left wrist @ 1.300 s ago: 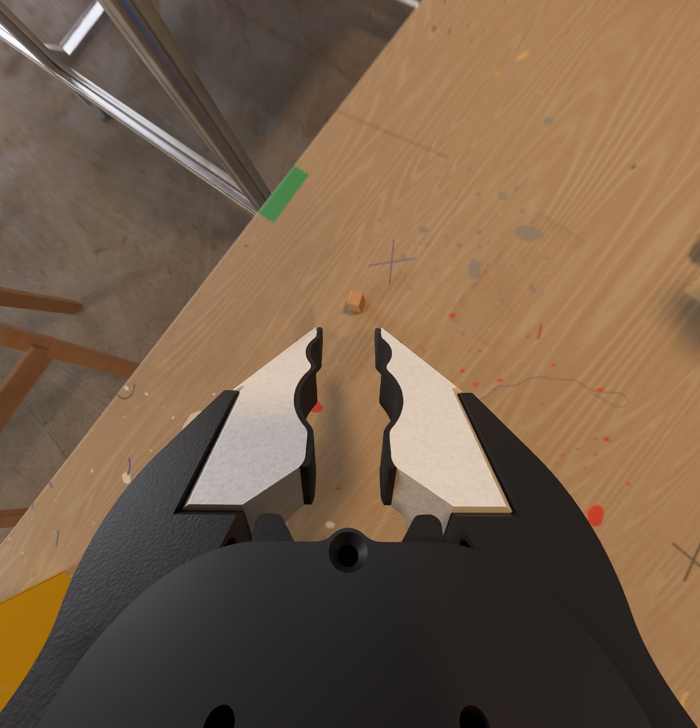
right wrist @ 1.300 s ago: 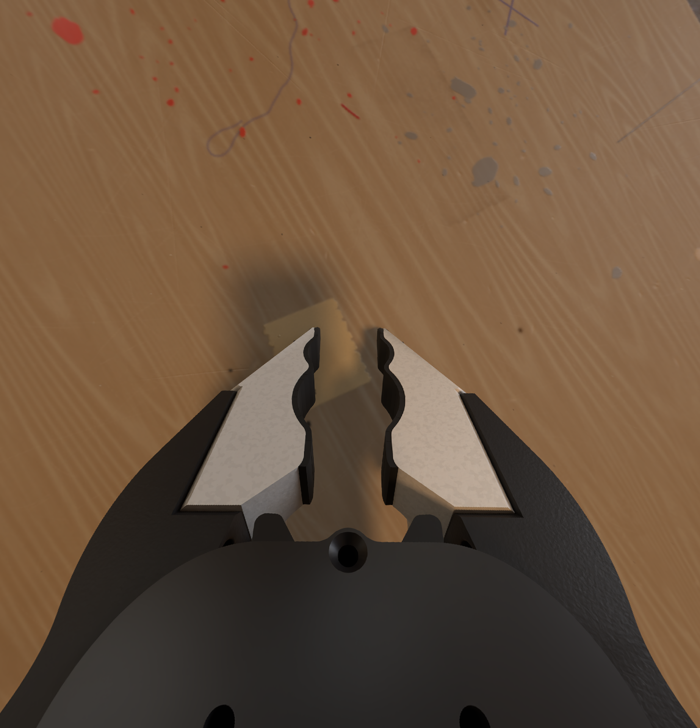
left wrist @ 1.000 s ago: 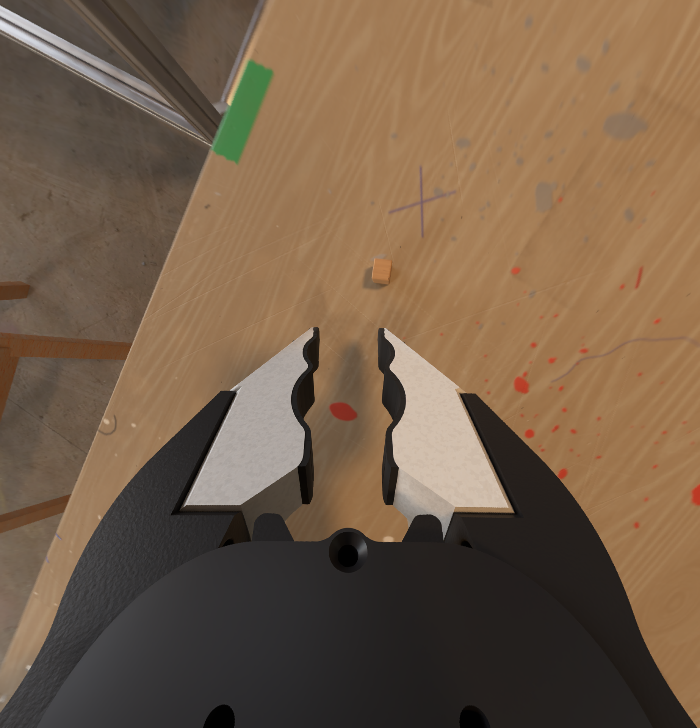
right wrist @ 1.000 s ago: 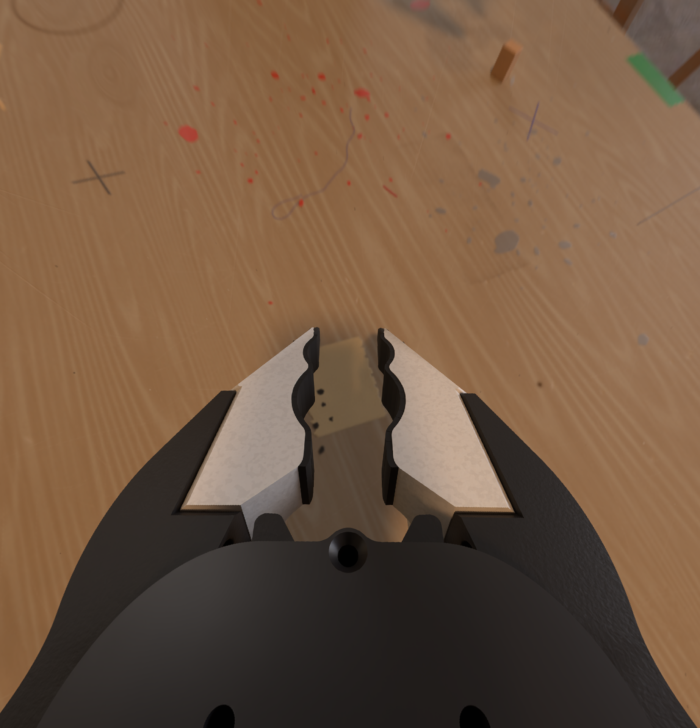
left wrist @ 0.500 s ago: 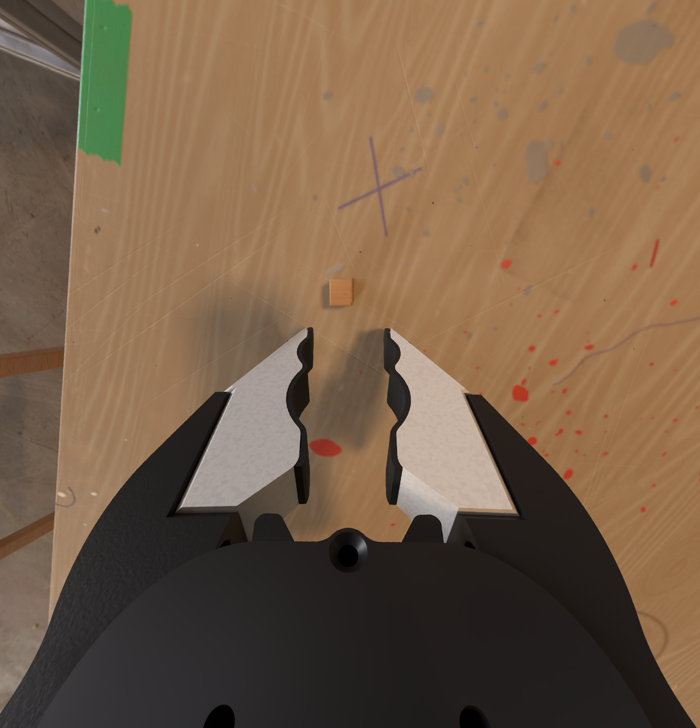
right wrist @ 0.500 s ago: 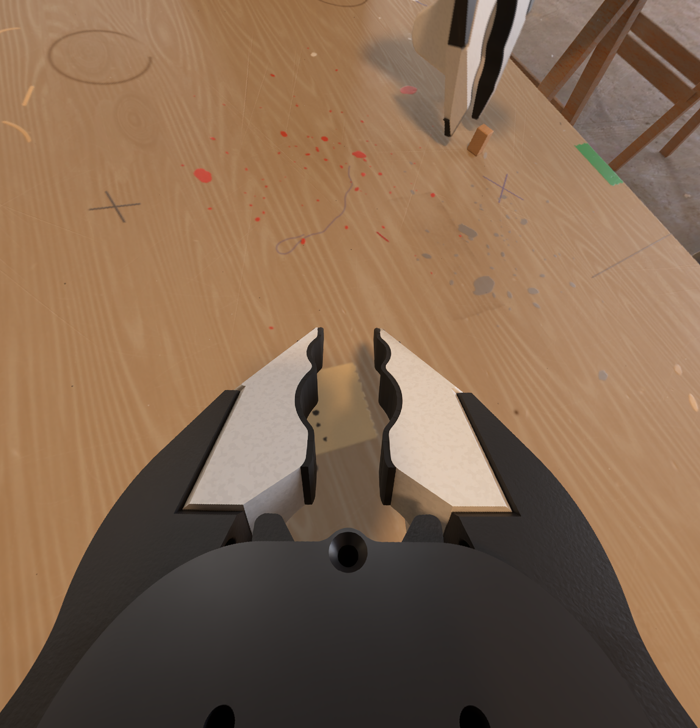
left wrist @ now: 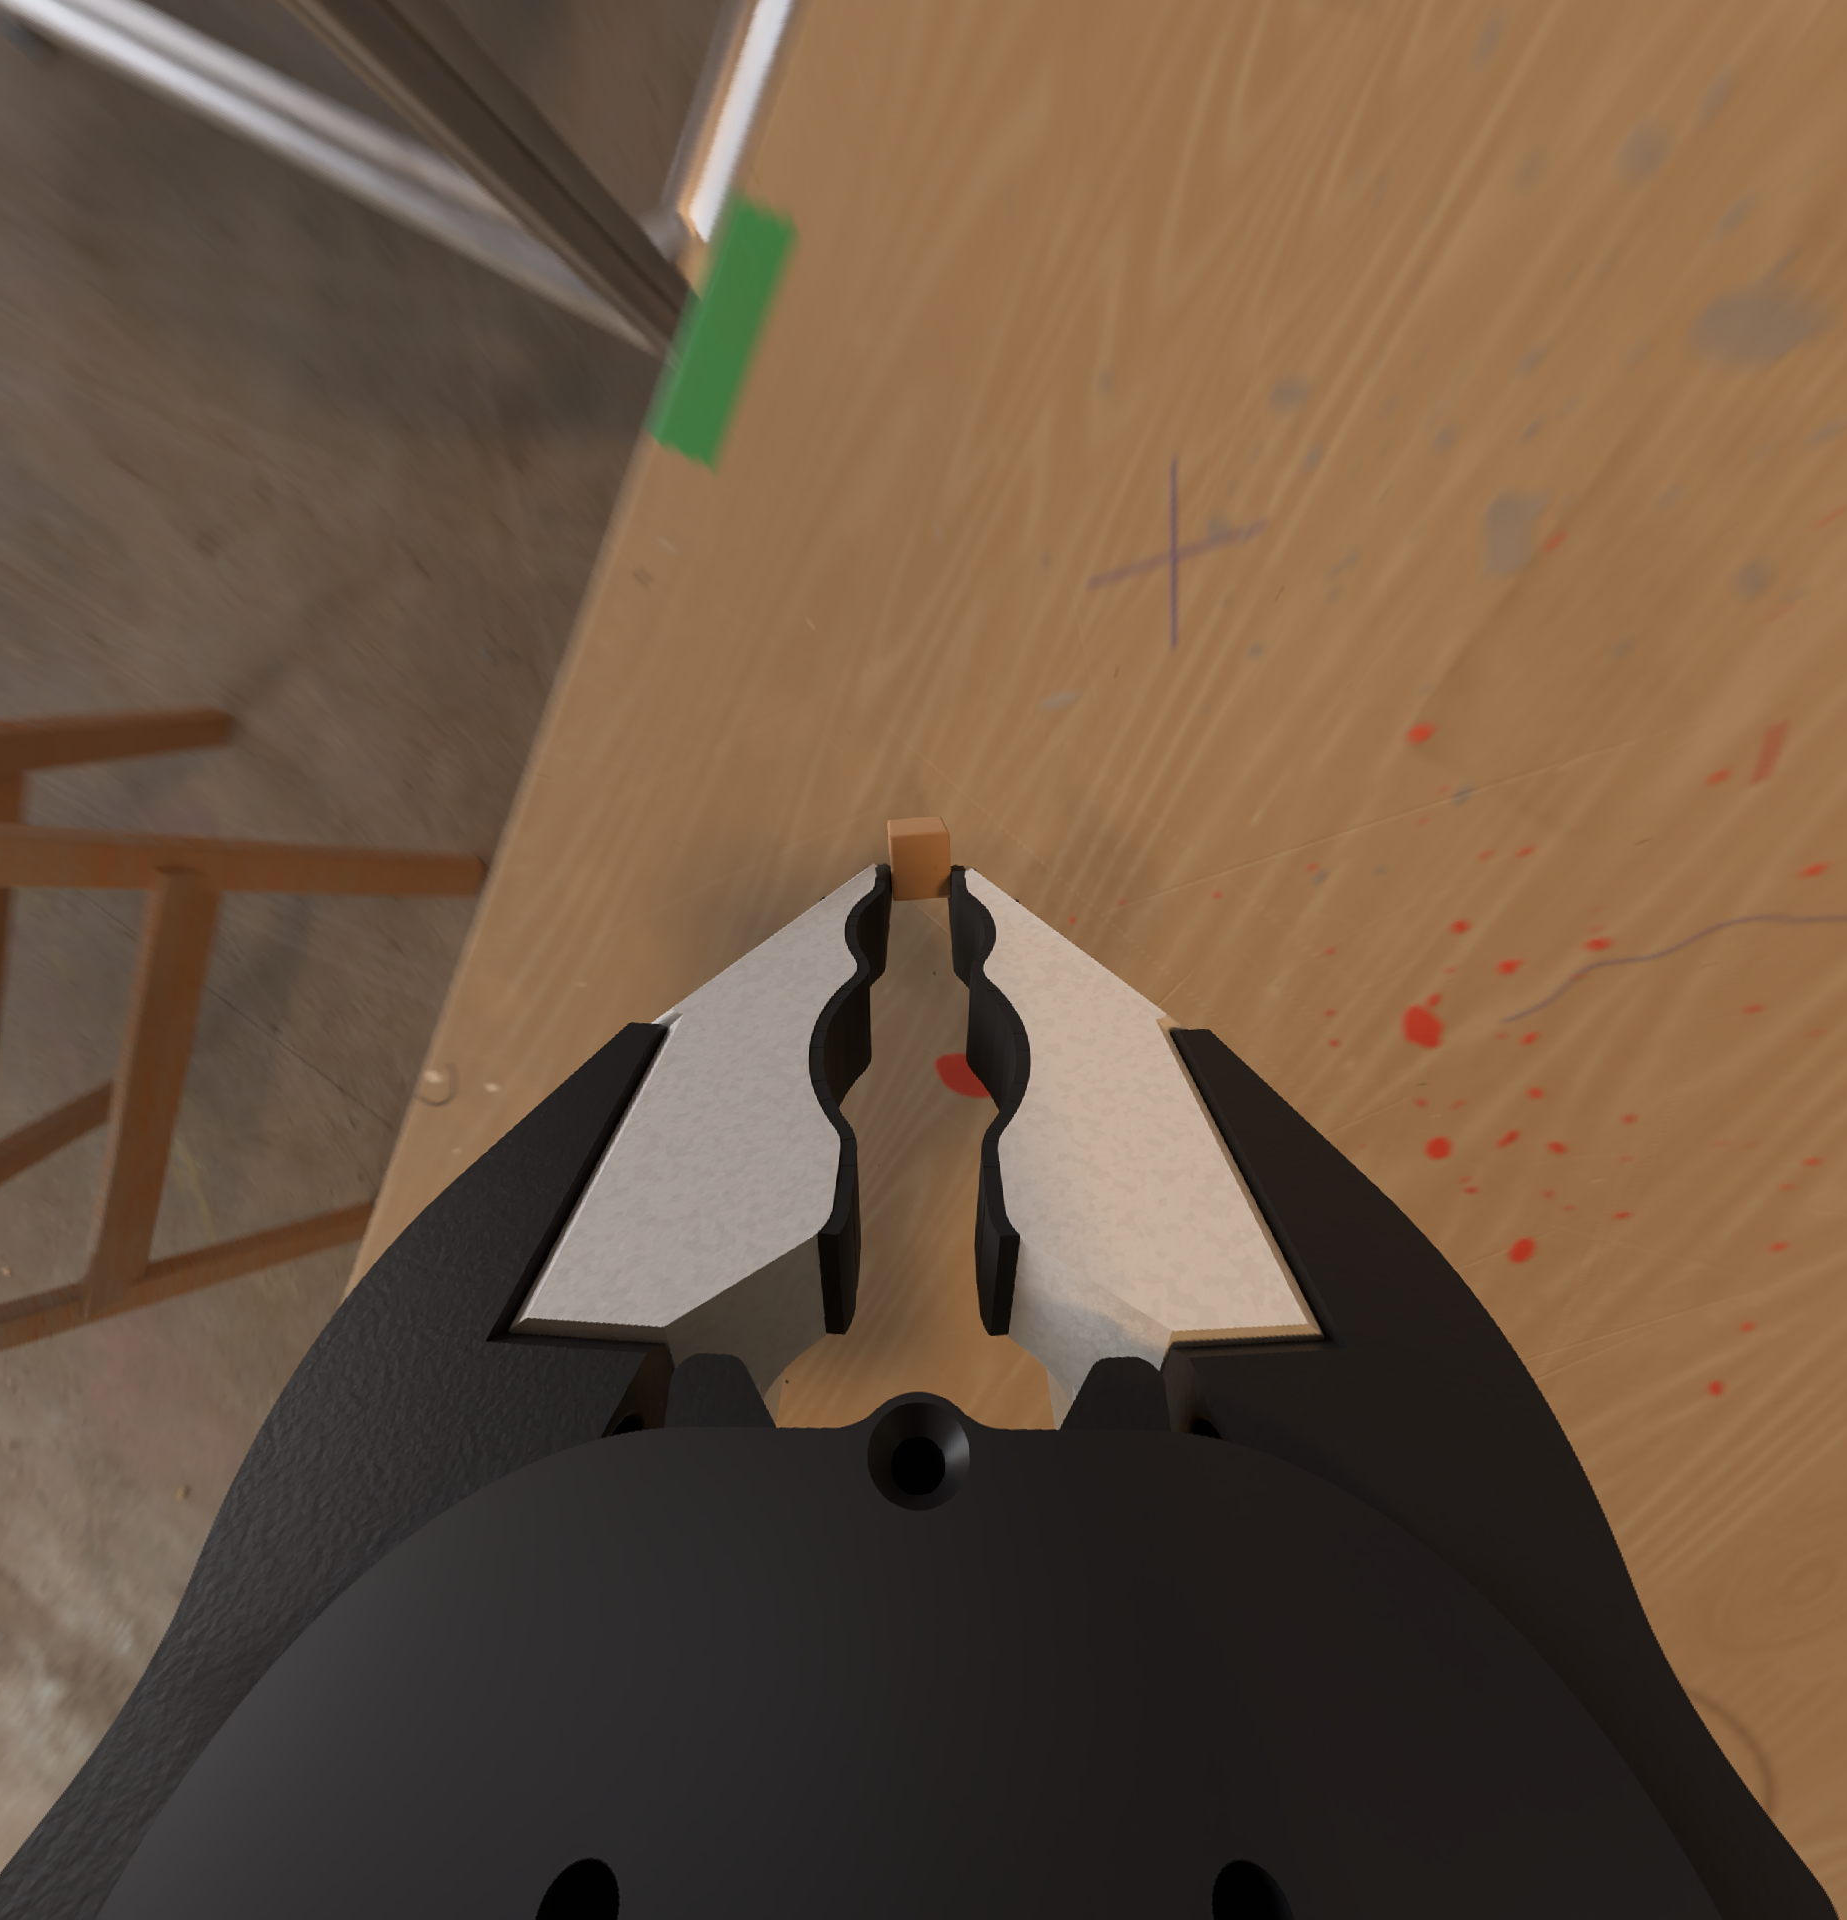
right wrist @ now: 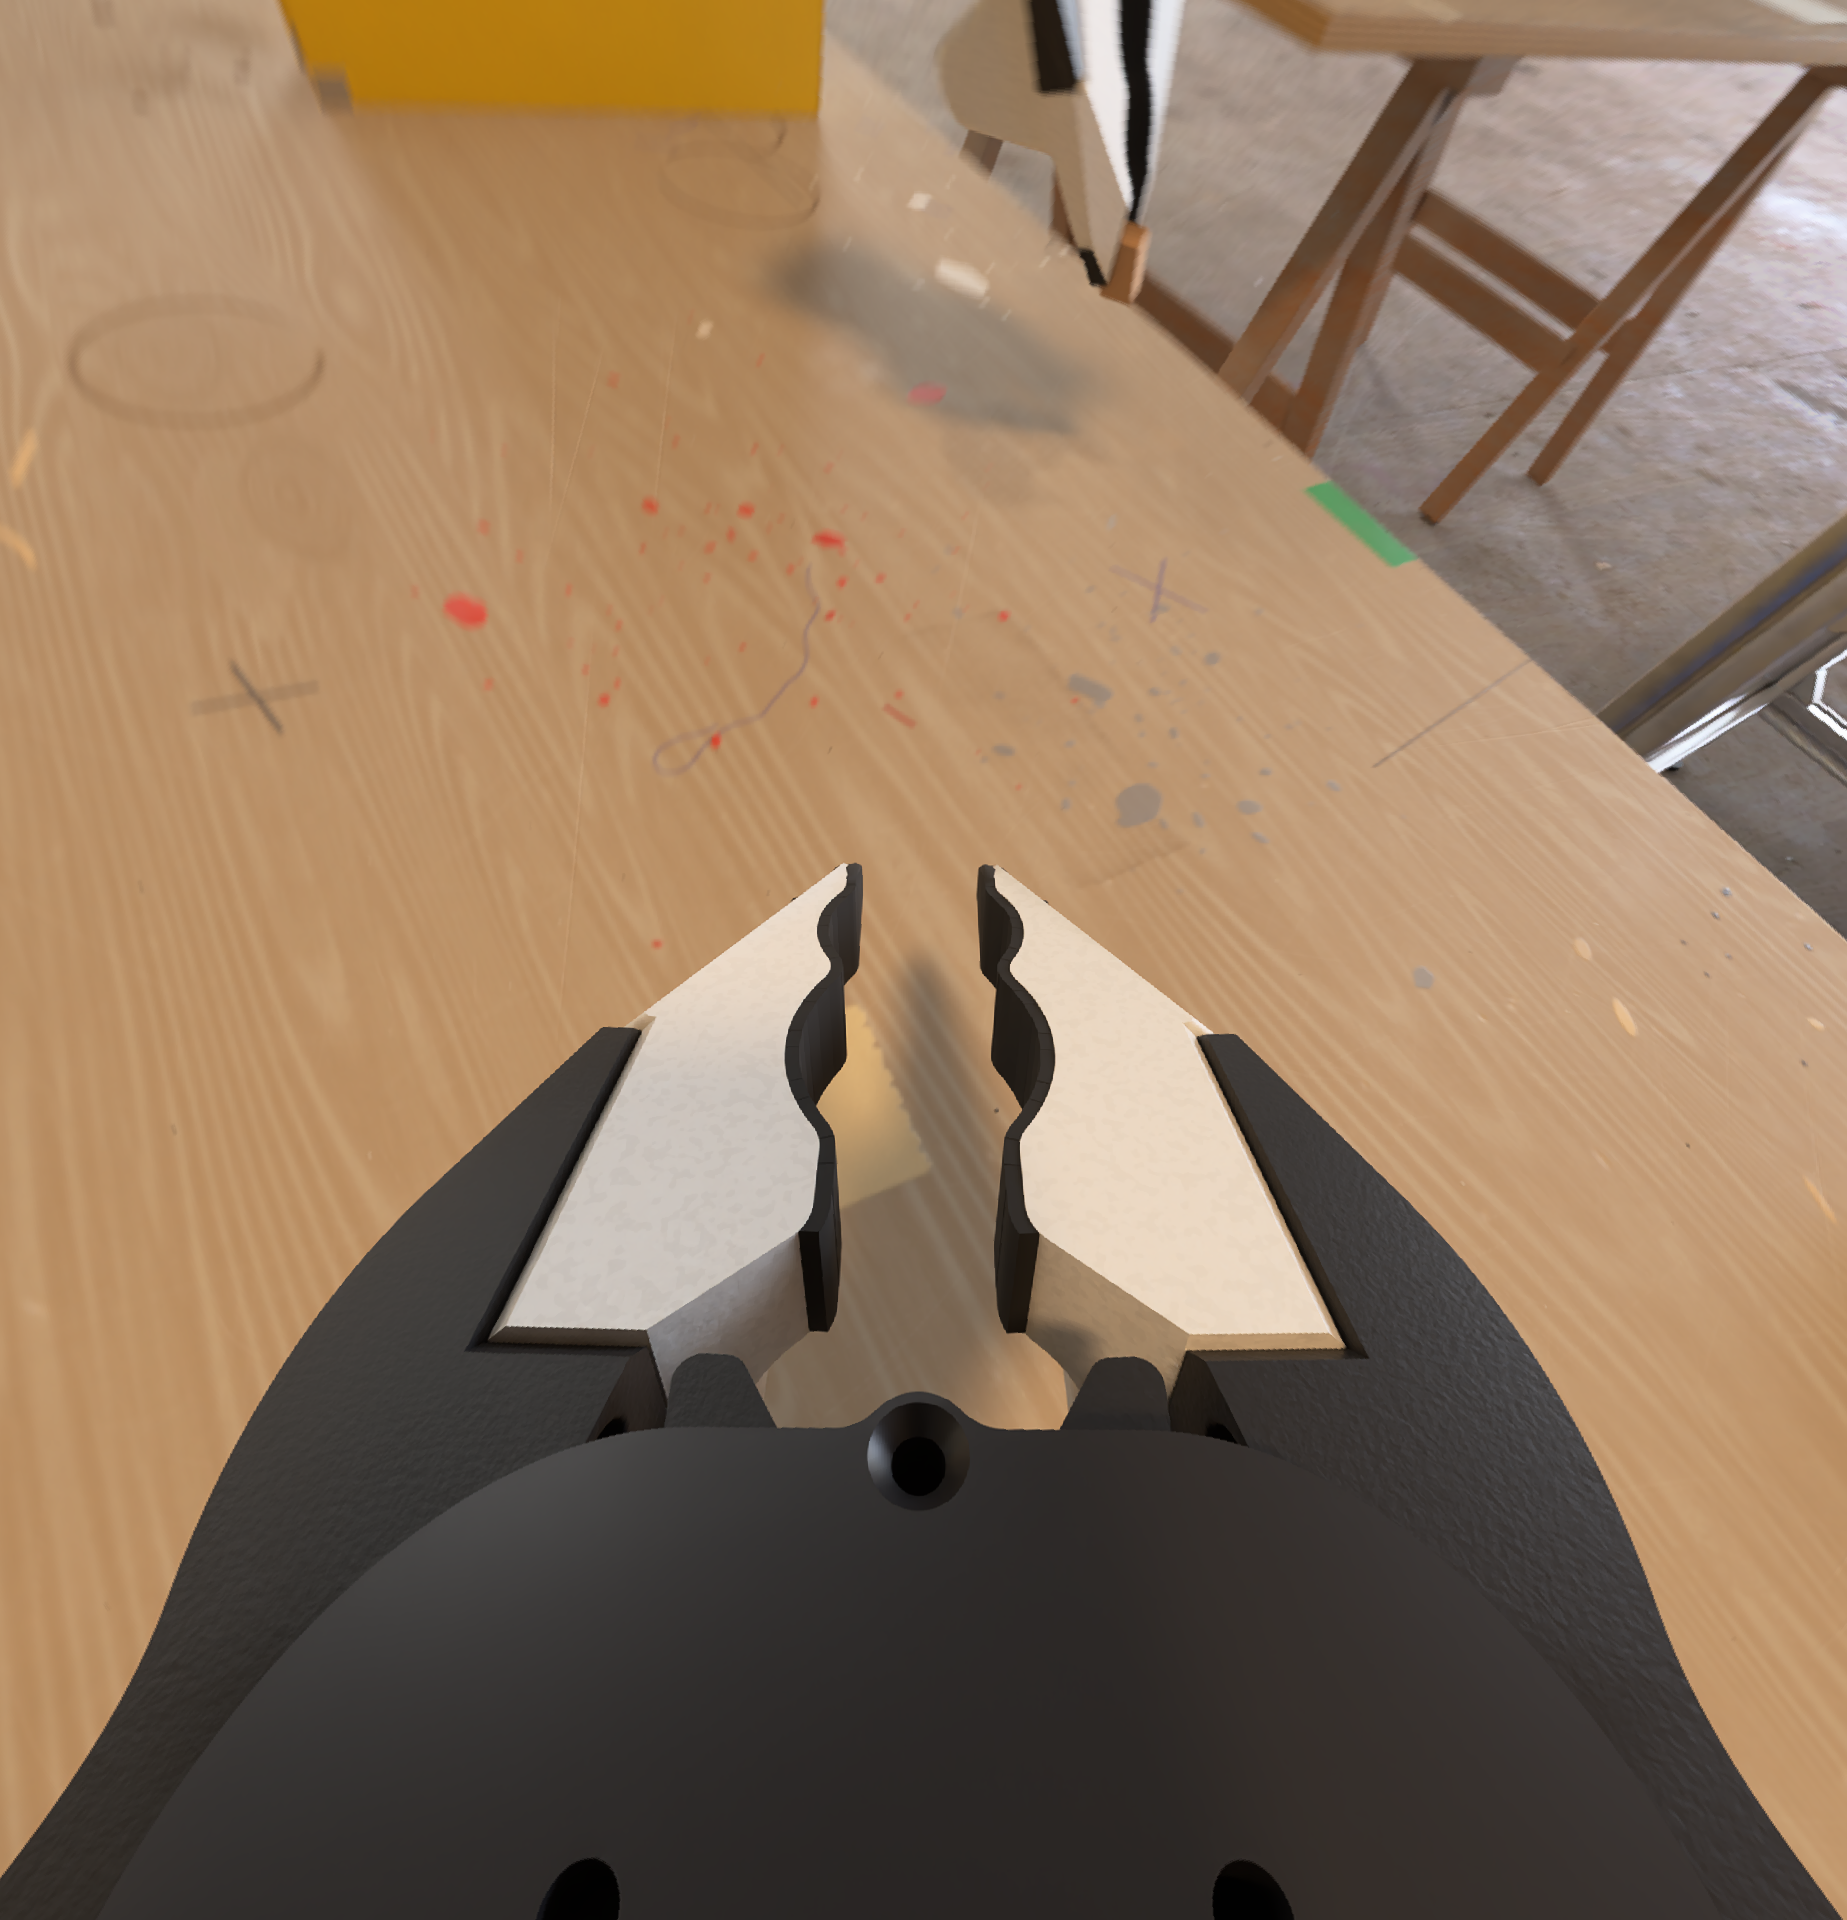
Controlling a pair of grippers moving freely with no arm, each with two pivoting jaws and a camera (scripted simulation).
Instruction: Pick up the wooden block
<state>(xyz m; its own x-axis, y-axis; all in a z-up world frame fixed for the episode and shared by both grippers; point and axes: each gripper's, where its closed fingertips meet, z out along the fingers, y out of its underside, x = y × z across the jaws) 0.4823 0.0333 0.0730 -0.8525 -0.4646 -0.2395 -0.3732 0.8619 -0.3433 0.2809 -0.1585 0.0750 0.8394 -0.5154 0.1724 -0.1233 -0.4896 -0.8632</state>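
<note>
Left claw (left wrist: 920, 883) is pinching the small wooden block (left wrist: 919, 854) at its fingertips, lifted above the table (left wrist: 1314, 312). Right claw (right wrist: 919, 883) is hanging open, holding nothing.

the black left gripper with pale fingers (left wrist: 919, 883) is now squeezing the small orange-brown wooden block (left wrist: 919, 858) between its tips; a moment ago the block was sitting on the scratched wooden table (left wrist: 1314, 312) just past the tips, and the fingers were wider apart. from the right wrist view, the block (right wrist: 1129, 262) is now hanging up in the air with the left gripper (right wrist: 1111, 265), off past the table edge, leaving a grey shadow on the wood. the black right gripper with pale fingers (right wrist: 919, 878) is pulling back and tipping up, and its fingers are spreading wider. the thin pale yellow piece with a jagged edge (right wrist: 877, 1117) is now sitting further back between the fingers, near the left one.
</note>
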